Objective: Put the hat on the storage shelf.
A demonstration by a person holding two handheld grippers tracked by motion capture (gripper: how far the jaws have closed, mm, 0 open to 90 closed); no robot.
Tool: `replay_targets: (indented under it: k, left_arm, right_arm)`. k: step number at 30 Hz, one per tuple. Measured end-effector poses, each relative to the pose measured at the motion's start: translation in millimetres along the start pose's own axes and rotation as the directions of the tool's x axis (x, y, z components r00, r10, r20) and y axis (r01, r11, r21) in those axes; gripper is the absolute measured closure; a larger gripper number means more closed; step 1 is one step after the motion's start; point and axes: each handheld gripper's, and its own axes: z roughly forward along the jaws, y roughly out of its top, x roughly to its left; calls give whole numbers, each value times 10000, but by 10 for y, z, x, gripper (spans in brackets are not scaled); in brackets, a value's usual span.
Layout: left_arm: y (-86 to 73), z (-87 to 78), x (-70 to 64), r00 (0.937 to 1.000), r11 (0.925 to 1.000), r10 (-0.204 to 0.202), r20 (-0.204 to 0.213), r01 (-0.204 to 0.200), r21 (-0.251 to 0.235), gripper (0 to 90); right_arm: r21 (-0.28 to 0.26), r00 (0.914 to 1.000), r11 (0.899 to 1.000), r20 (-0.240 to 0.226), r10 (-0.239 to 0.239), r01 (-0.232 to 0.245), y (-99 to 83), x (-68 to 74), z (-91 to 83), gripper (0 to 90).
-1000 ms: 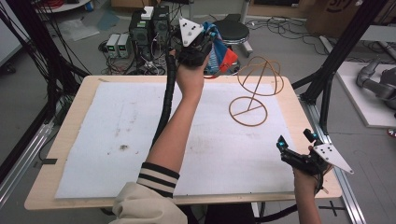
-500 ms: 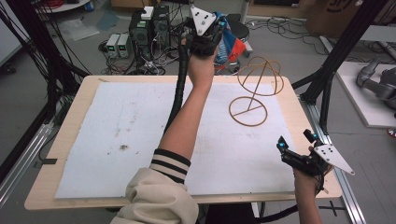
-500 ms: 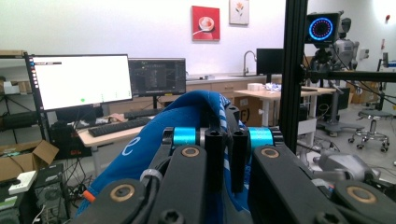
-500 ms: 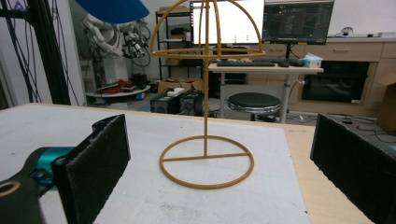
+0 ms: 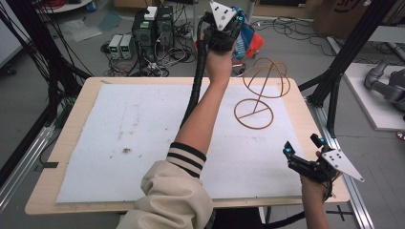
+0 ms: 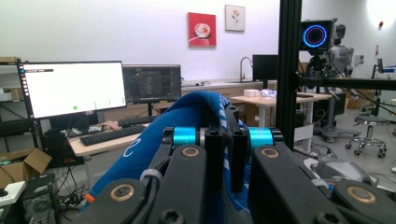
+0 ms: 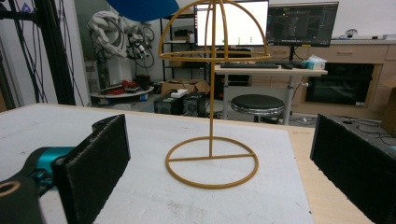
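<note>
High view: left hand-held gripper (image 5: 228,29) lifts a clamped blue cap (image 5: 244,37) at 12 o'clock; gold hat stand (image 5: 261,93) awaits; right hand-held gripper (image 5: 301,151) idles open

- High view looks steeply down from above the table (image 5: 81,124).
- Right gripper view, low over it, faces the wire stand (image 7: 211,116) close ahead, shared with high view.
- Left gripper view faces level across the room.

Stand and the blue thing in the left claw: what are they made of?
Stand: looks like thin metal wire with a matt gold-yellow coat; slender uniform rods form a ring base, a post and a dome. Could be painted, can't tell.
Blue thing: seems to be fabric; it folds softly around the shut left claw, with white print. A cap, perhaps.
</note>
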Motion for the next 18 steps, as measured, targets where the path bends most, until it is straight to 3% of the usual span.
replay_targets:
  k: [8, 18]
  left_arm:
    - [62, 125, -92, 9999, 9995, -122, -36, 121, -286, 890]
    - [42, 282, -277, 9995, 9993, -248, 210, 254, -260, 889]
  right_arm:
    - [-5, 10000, 10000, -12, 29, -29, -4, -16, -49, 44]
    - [-29, 10000, 10000, 66, 61, -61, -1, -42, -124, 44]
